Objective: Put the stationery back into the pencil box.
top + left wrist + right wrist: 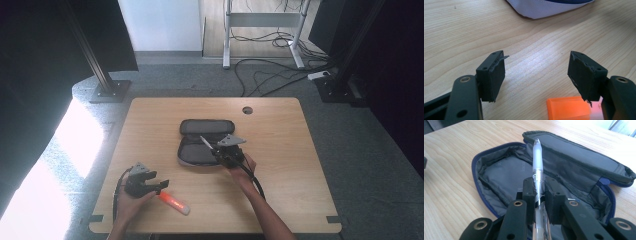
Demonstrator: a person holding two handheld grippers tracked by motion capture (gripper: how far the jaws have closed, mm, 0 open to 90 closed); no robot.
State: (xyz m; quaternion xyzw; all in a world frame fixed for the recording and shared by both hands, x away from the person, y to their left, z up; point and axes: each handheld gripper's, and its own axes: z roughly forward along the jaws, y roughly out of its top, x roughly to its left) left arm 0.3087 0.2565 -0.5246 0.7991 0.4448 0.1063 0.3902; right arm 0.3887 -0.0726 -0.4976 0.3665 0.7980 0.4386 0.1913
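High view: my right gripper [212, 148] hangs over the open pencil case [202, 142], clamping a pen [537, 167]; left gripper [162, 186] gapes, low beside an orange marker [174, 202].

Probably a lab, camera-rig posts [102, 70], floor cables [270, 70]

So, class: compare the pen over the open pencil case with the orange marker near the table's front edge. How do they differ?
The pen is clear and frosted white; the marker is orange and stubbier. The pen is clamped in the right tool, raised over the pencil case; the marker lies flat on the table, ungripped, beside the open left tool. Both are writing items.
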